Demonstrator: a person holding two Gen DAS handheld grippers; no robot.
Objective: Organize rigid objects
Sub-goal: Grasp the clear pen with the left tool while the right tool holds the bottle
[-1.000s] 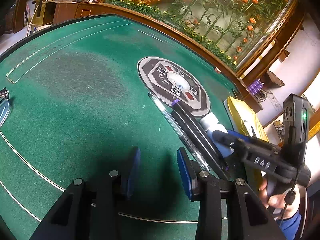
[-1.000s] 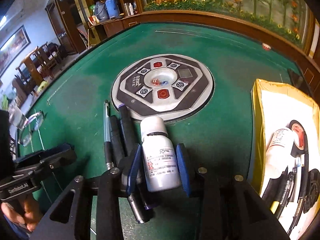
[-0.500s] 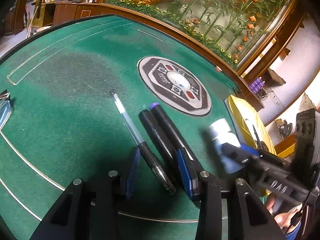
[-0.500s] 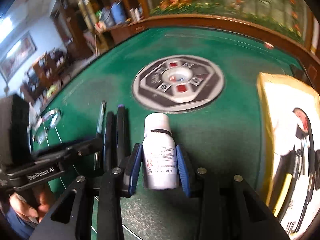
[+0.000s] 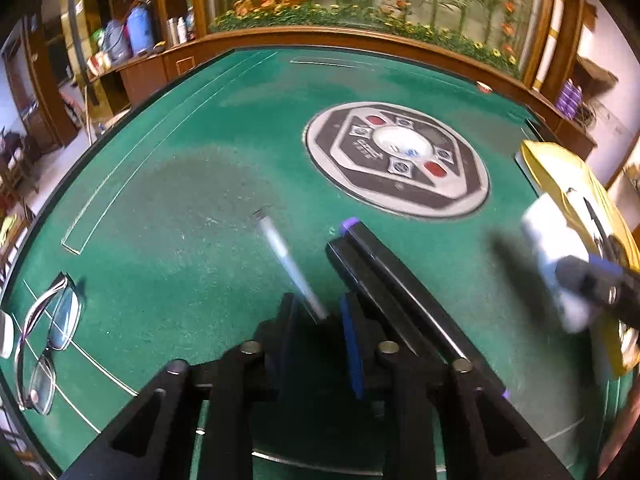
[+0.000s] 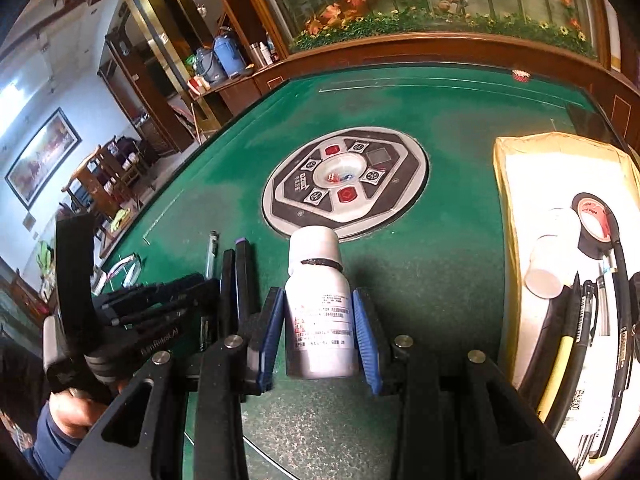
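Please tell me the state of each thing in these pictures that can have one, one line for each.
Left hand-held gripper: just closed on the clear plastic pen.
Right hand-held gripper: shut on the white plastic bottle, cap on.
Two black markers: lying side by side on the green felt table.
Thin-framed glasses: lying unfolded.
Yellow-rimmed tray: partly filled.
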